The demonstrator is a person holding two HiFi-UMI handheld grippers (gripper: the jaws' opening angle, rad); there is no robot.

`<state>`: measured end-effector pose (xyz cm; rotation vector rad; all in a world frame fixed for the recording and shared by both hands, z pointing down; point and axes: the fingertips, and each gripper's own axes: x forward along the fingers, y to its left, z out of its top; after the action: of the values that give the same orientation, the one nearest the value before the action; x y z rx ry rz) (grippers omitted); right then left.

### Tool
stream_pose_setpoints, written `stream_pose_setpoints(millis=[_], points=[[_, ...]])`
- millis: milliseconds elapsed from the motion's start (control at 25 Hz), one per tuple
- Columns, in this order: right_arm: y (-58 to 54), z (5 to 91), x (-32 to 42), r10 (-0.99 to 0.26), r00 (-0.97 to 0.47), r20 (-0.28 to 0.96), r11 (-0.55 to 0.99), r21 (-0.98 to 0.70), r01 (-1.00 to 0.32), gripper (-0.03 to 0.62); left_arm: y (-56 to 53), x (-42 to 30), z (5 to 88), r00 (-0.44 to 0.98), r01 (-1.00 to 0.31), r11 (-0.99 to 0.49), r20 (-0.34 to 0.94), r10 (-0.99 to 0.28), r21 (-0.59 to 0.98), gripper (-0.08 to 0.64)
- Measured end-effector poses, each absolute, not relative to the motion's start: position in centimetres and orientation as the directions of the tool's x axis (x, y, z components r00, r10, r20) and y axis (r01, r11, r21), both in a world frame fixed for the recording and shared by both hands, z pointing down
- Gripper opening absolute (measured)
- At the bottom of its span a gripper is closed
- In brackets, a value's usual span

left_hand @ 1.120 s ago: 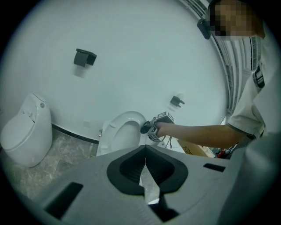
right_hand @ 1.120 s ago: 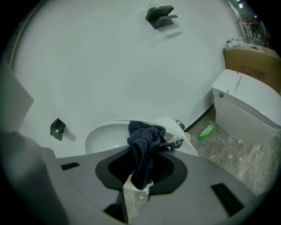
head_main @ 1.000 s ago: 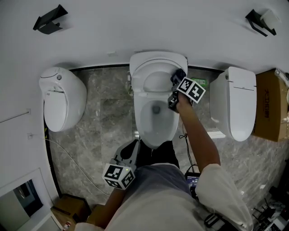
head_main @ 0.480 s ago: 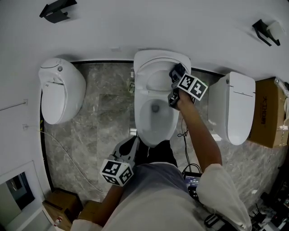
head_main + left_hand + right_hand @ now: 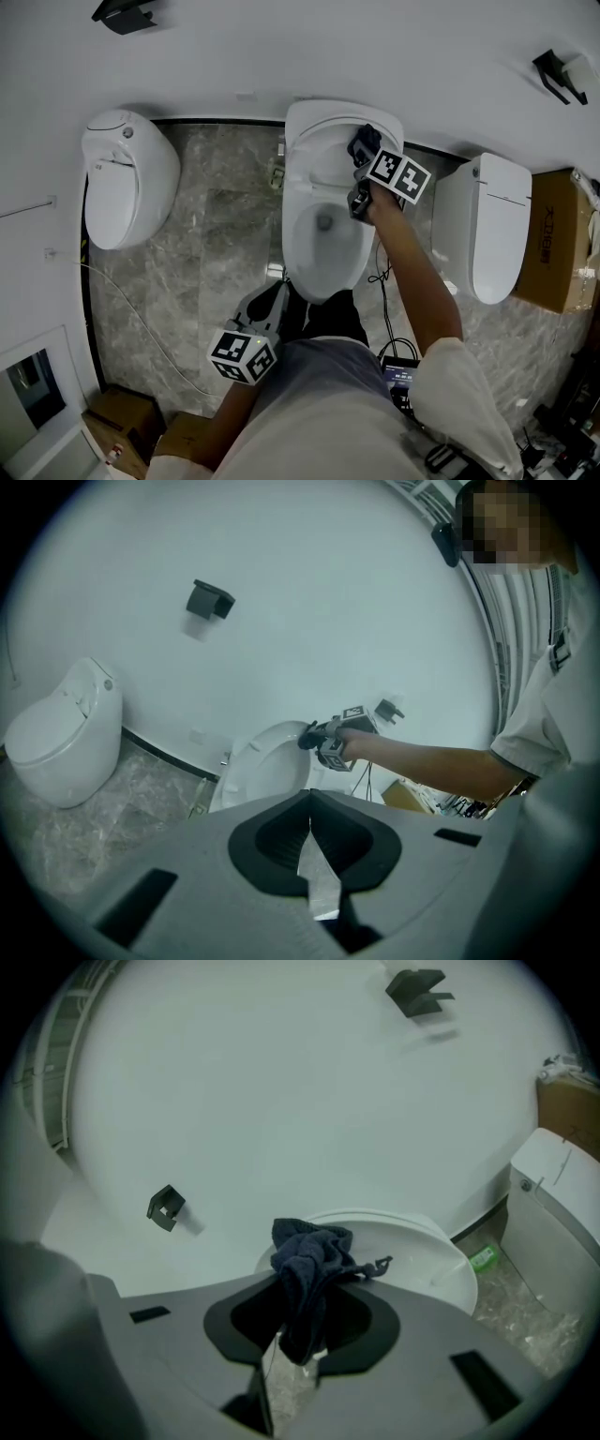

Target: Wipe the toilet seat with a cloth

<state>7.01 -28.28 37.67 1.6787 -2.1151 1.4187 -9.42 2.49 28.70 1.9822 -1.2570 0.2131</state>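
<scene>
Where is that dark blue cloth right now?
Head view: the dark blue cloth is pinched in the right tongs, at the rear right rim of the middle white toilet.

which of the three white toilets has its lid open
The middle white toilet, where the right gripper holds the dark blue cloth: lid up, bowl showing. The rounded left toilet and boxy right toilet are closed.

A toilet showroom or test room — left toilet (image 5: 127,187), middle toilet (image 5: 302,202), right toilet (image 5: 497,230) line one wall (image 5: 281,52) on marble floor (image 5: 220,253).
</scene>
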Motion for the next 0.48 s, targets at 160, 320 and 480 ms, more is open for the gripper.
stream_pose_setpoints(millis=[160,320,480], points=[[-28.2,37.8,6.1,-0.713,-0.399,0.576,-0.022,-0.588,-0.809,0.077,2.8,-9.8,28.8,0.496,-0.828,-0.208,0.507,-0.705,0.520,0.009],[-28.3,37.9,4.8,-0.697,-0.443,0.564,-0.004,-0.621,-0.784,0.077,3.1,-10.8,29.0,0.489,-0.831,-0.198,0.511,-0.707,0.521,0.009],[-28.1,38.2,4.1,-0.692,-0.455,0.560,0.022,-0.615,-0.789,0.077,3.6,-11.5,29.6,0.488,-0.829,-0.185,0.521,-0.700,0.528,0.009]])
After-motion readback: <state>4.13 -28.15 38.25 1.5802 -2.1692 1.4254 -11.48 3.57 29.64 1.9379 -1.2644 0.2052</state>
